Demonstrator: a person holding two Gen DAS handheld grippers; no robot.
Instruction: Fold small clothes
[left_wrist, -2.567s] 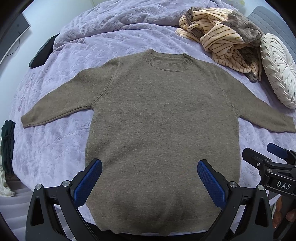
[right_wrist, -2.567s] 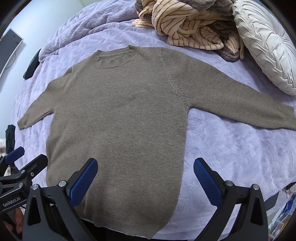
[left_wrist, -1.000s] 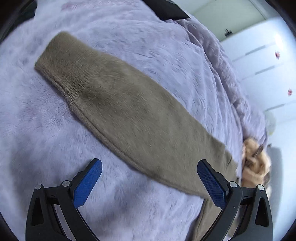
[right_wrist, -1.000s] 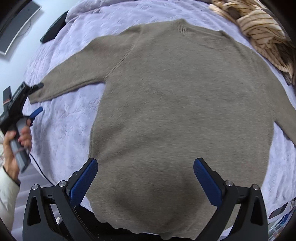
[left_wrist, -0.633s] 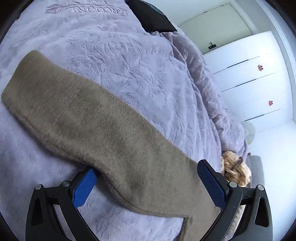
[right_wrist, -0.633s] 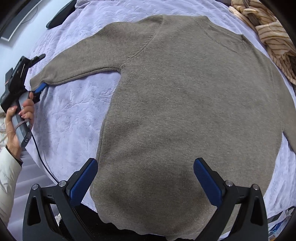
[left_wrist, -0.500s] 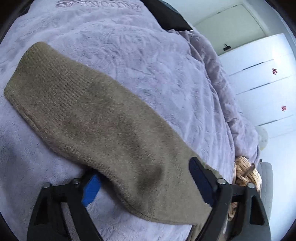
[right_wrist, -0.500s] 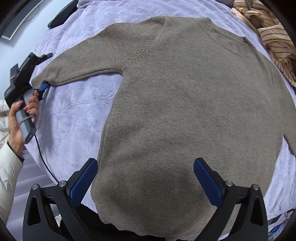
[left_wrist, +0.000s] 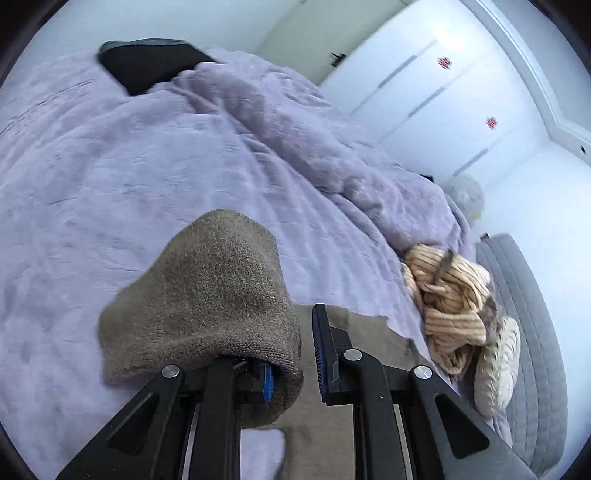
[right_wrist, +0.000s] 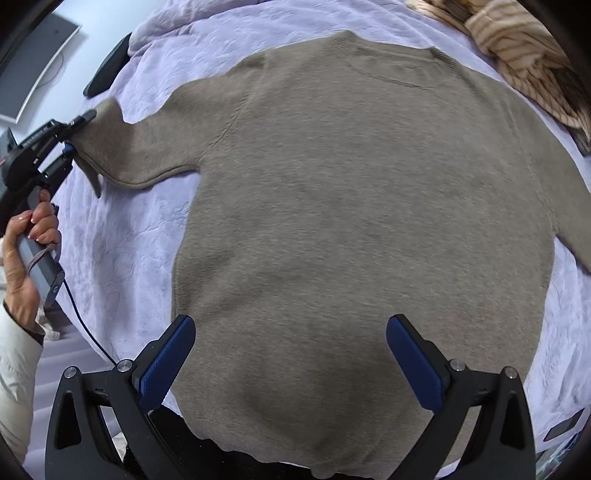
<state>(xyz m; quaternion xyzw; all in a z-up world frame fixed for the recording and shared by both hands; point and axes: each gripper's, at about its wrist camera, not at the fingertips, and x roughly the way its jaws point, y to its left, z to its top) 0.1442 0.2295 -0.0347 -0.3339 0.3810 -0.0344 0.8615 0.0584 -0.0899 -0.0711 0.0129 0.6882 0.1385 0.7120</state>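
Sweater (right_wrist: 362, 221) lies flat on bed (right_wrist: 122, 236). Left gripper (left_wrist: 291, 354) pinches the far-left cuff (left_wrist: 207, 306), lifted prob. to fold sleeve inward. Right gripper (right_wrist: 291, 354) spread wide, hovering over near hem w/o touching.

A lavender quilt (left_wrist: 155, 162) covered the bed, bunched toward white wardrobe doors (left_wrist: 436, 96). A grey quilted headboard (left_wrist: 532, 354) stood beside a round cream cushion (left_wrist: 496, 365).
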